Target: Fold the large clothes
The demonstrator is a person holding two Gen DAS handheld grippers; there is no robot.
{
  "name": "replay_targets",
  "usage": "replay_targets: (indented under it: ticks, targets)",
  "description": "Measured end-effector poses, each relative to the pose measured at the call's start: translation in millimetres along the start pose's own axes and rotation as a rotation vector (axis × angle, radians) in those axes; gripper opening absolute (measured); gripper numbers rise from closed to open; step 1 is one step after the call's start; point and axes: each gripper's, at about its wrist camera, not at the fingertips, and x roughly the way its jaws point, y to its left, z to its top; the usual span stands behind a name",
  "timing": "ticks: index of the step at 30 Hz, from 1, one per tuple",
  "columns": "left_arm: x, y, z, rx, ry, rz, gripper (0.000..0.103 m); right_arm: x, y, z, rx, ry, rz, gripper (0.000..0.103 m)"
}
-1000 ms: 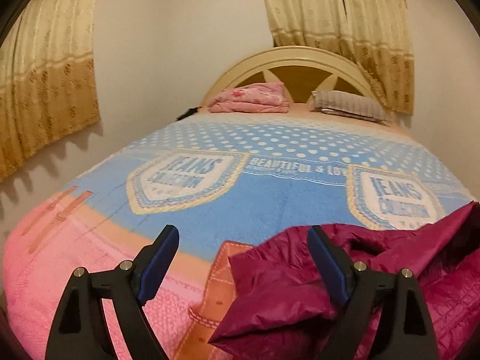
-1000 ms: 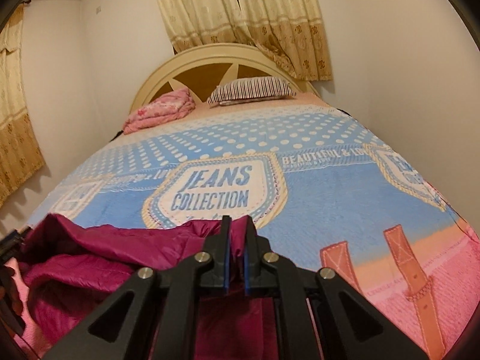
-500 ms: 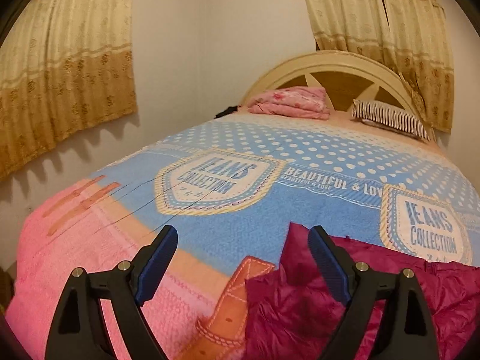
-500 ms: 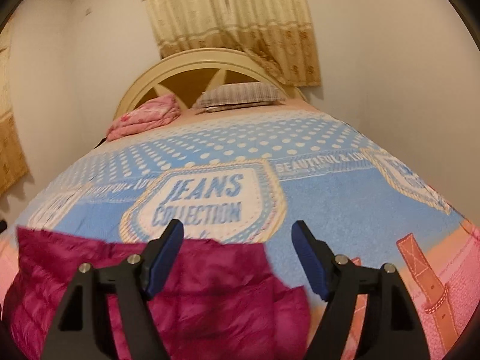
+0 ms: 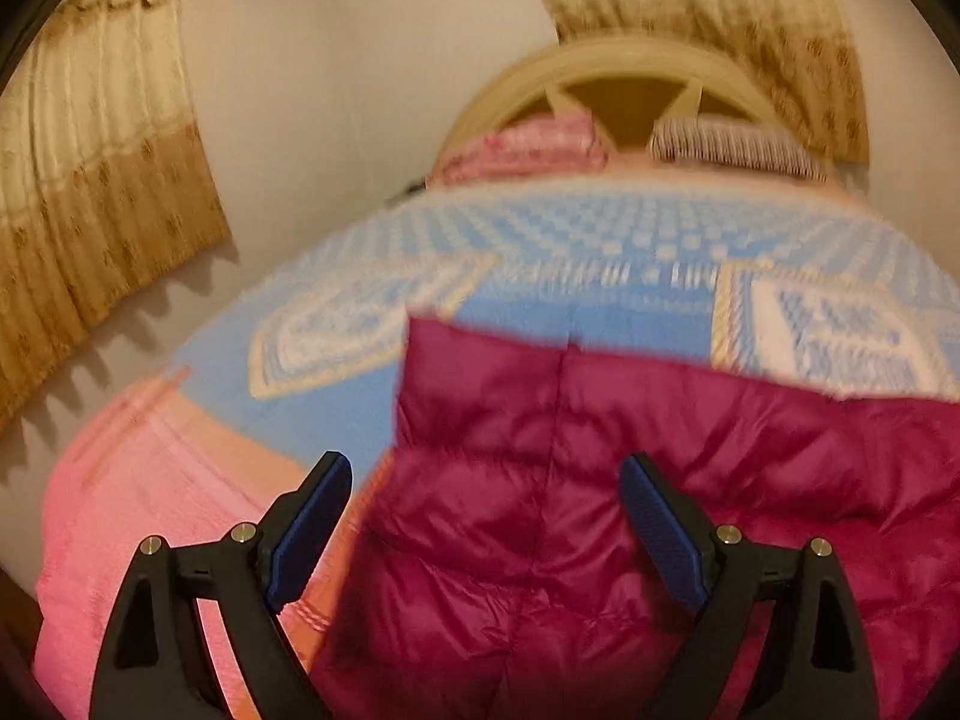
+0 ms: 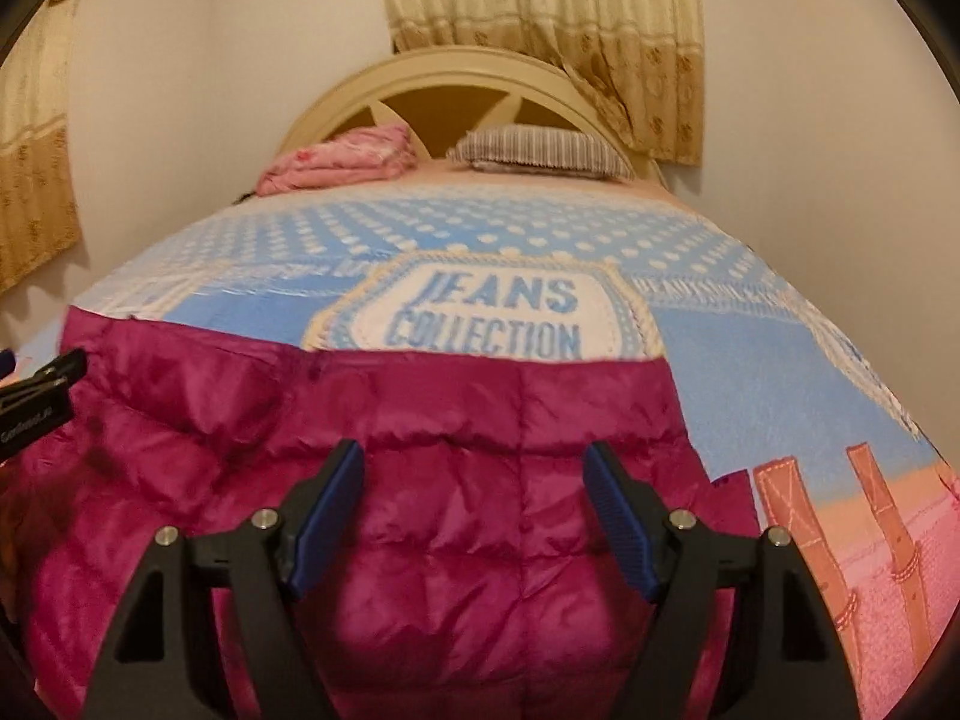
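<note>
Magenta quilted jacket (image 6: 420, 480) spread flat at the foot of the bed, both grippers gaping above it.

Left gripper (image 5: 486, 525) and right gripper (image 6: 474, 507) stand wide, pinching nothing; the right's jaws lately opened. The jacket's far hem runs straight at twelve o'clock, bare blue bedspread (image 6: 750, 372) beyond towards the pillow (image 6: 540, 150). Only the right view shows the pink strip at three o'clock; only the left the side curtain (image 5: 90, 180) at ten.

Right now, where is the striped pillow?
The striped pillow lies at the far end of the bed, against the headboard, to the right of the folded pink bedding in both wrist views.
</note>
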Motion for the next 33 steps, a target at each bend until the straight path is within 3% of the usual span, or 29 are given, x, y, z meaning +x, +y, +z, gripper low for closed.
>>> replay_targets:
  ticks: [2,4,7,20,33]
  targets:
    - [23.7,1.1,-7.1,-0.023,0.088,-0.007,0.091,7.4,-6.6,-3.4,0.01,0.015,-0.011,0.078]
    - [32.8,3.0,-12.1,-0.041,0.114,-0.025,0.091,16.0,-12.3,-6.1,0.026,0.041,-0.013,0.078]
    - [33.5,-0.8,-15.2,-0.033,0.1,-0.025,0.092,22.3,-17.4,-11.0,0.045,0.062,-0.007,0.078]
    - [53.2,-7.2,-21.4,-0.041,0.188,-0.08,0.097,32.5,-16.6,-16.8,0.048,0.112,-0.021,0.08]
    - [59.0,-12.9,-22.1,-0.013,0.216,-0.046,0.1,47.1,-18.1,-19.0,0.052,0.182,-0.038,0.084]
